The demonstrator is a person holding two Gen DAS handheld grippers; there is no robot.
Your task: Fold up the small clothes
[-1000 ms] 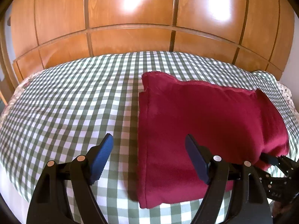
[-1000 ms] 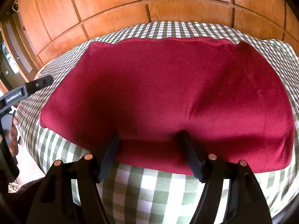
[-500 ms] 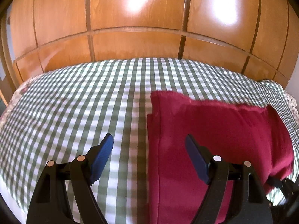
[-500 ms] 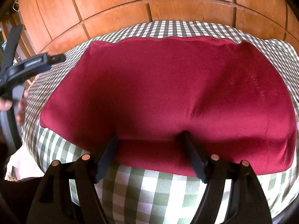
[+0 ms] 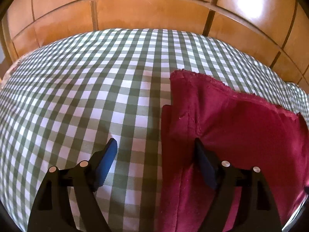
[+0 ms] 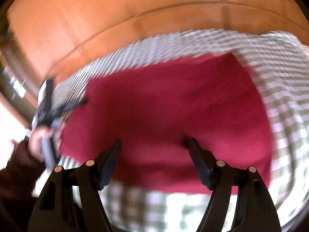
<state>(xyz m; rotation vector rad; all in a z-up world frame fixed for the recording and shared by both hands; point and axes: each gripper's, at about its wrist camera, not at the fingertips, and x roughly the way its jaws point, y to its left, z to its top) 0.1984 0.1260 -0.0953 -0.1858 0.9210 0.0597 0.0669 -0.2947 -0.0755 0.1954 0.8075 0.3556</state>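
checked cloth (image 5: 81, 89) under red garment (image 5: 241, 135)

Your dark red garment (image 5: 241, 135) lies folded into a flat, roughly rectangular block on the green-and-white checked surface (image 5: 87, 96), towards its right side. Its layers are stacked, with a stitched seam and a rough hem along the far edge.
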